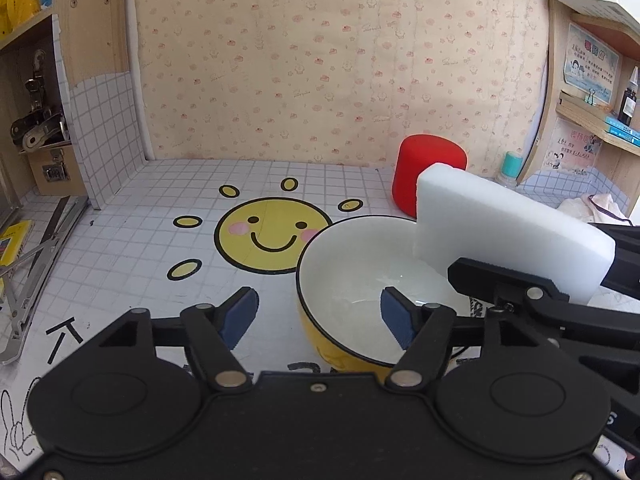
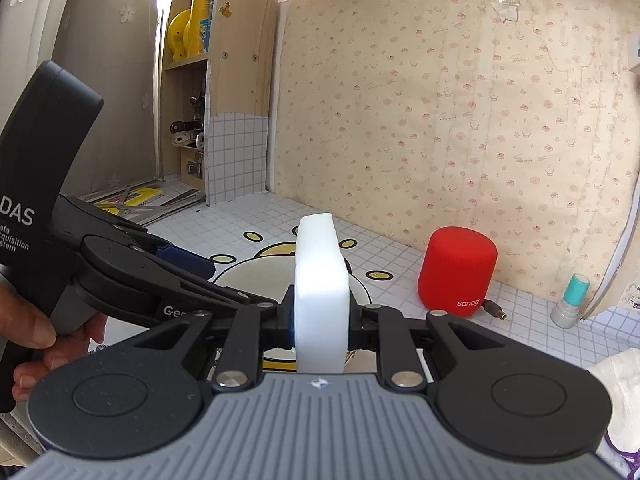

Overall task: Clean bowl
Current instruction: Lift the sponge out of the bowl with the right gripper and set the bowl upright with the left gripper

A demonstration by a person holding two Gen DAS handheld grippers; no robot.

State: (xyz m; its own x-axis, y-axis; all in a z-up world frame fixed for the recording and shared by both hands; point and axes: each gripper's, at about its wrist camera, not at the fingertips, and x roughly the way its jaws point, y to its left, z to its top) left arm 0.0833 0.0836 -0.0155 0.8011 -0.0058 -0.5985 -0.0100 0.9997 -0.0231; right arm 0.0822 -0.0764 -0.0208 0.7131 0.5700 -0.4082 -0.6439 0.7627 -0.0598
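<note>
one bowl (image 1: 360,280), yellow outside and white inside with a dark rim, stands on the tiled worktop (image 1: 132,248), overlapping the lower right edge of a smiling sun drawing (image 1: 272,236). one white sponge (image 1: 508,240) is clamped on edge in the right tongs (image 2: 320,320), its far corner dipping inside the bowl's right rim. the left tongs (image 1: 316,320) stand wide apart with nothing pressed between the pads; the bowl's near wall sits between the two blue pads (image 1: 240,316), one outside the bowl, the other over its white inside.

in the right wrist view the sponge blocks the middle of the bowl, and the left tool's black arm crosses in front of its left side; a hand (image 2: 36,340) grips that tool.

around: one red cylindrical speaker (image 2: 456,272) behind the bowl near the papered wall, one small teal-capped bottle (image 2: 570,300) further right, one pale cloth (image 2: 624,392) at the right edge, wooden shelves on both sides.
</note>
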